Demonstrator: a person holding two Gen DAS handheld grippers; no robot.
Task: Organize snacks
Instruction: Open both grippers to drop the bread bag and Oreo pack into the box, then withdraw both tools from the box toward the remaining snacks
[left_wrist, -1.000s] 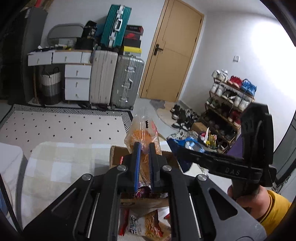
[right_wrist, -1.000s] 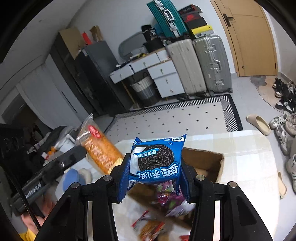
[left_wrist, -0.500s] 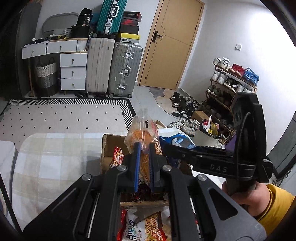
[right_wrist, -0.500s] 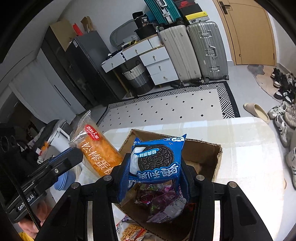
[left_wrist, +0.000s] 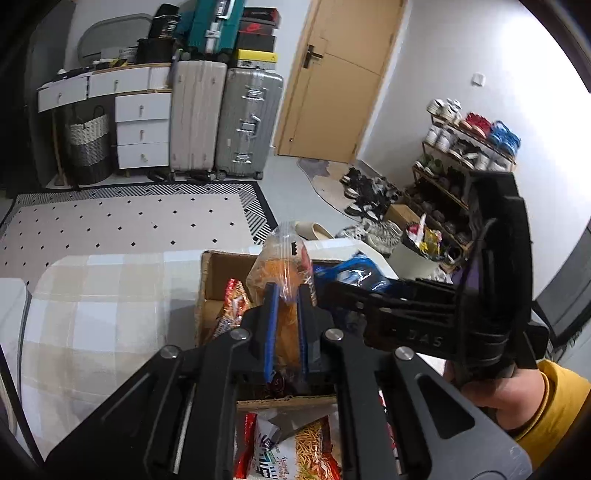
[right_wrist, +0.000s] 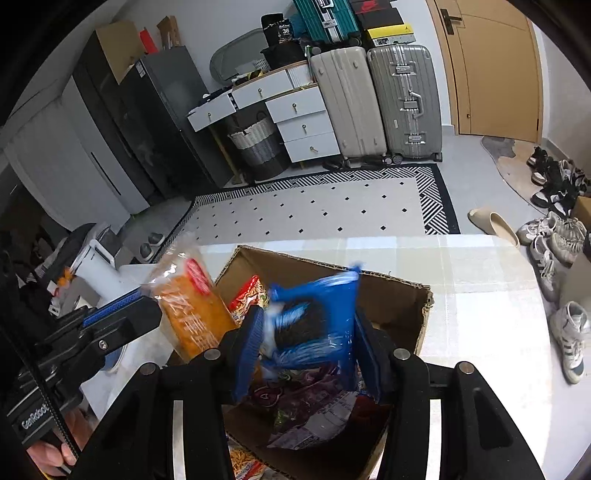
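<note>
My left gripper (left_wrist: 286, 291) is shut on a clear bag of orange pastry (left_wrist: 275, 266), held upright above the left rim of an open cardboard box (left_wrist: 214, 266). My right gripper (right_wrist: 308, 317) hangs over the same box (right_wrist: 406, 295). Its jaws are opening, and the blue cookie pack (right_wrist: 314, 325) between them is tilted and blurred, slipping loose from the pads. The pastry bag (right_wrist: 192, 310) shows to its left. Inside the box lie a purple packet (right_wrist: 314, 402) and a red packet (right_wrist: 251, 291).
The box stands on a table with a pale checked cloth (right_wrist: 480, 295). A packet of orange sticks (left_wrist: 306, 450) lies in front of the box. A hand in a yellow sleeve (left_wrist: 517, 391) holds the right gripper. Suitcases (right_wrist: 402, 99), drawers and shoes stand far off on the floor.
Both grippers have come down closer to the box. The cookie pack, earlier upright and sharp in the right jaws, now tilts and blurs as those jaws widen.
</note>
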